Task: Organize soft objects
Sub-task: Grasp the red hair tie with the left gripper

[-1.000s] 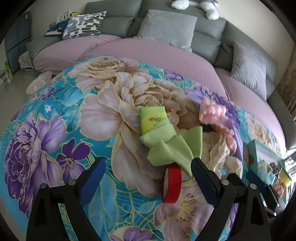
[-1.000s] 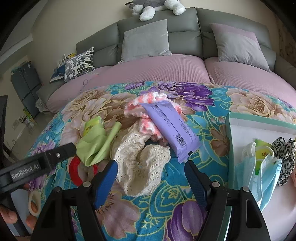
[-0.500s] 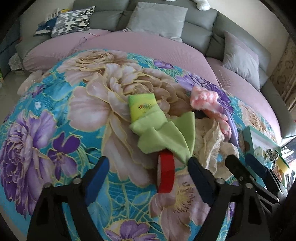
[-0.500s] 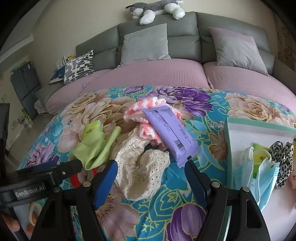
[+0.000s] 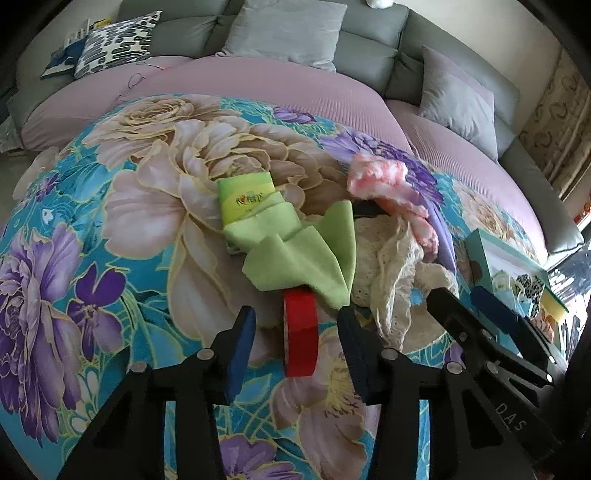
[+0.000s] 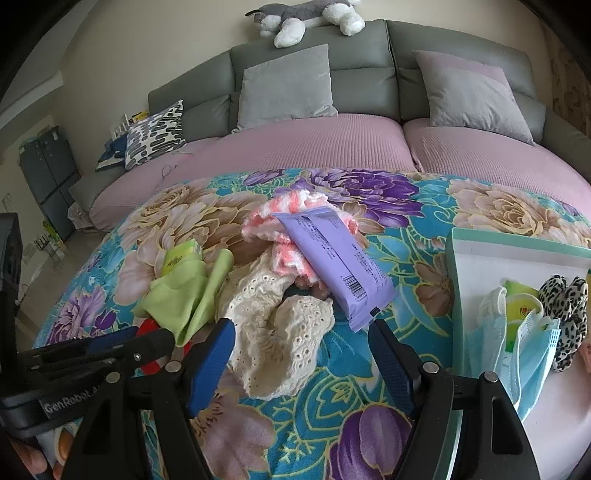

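A pile lies on the floral blanket [image 5: 110, 229]: a green cloth [image 5: 303, 254] over a green tissue pack [image 5: 245, 197], a red tape roll [image 5: 301, 332], a cream lace cloth [image 6: 273, 332], a pink knit piece [image 6: 291, 206] and a purple packet [image 6: 332, 254]. My left gripper [image 5: 295, 343] is open, its fingers on either side of the red tape roll. My right gripper [image 6: 303, 358] is open over the near edge of the cream lace cloth, not touching it.
A mint-rimmed white box [image 6: 480, 243] at the right holds blue face masks [image 6: 524, 354], a leopard scrunchie [image 6: 565, 317] and a green pack. A grey sofa with a pink cover [image 6: 332, 147], cushions and a plush dog [image 6: 306, 18] lies behind.
My left gripper has moved forward and right, so the red tape roll now sits between its narrowed fingers. My right gripper has barely moved.
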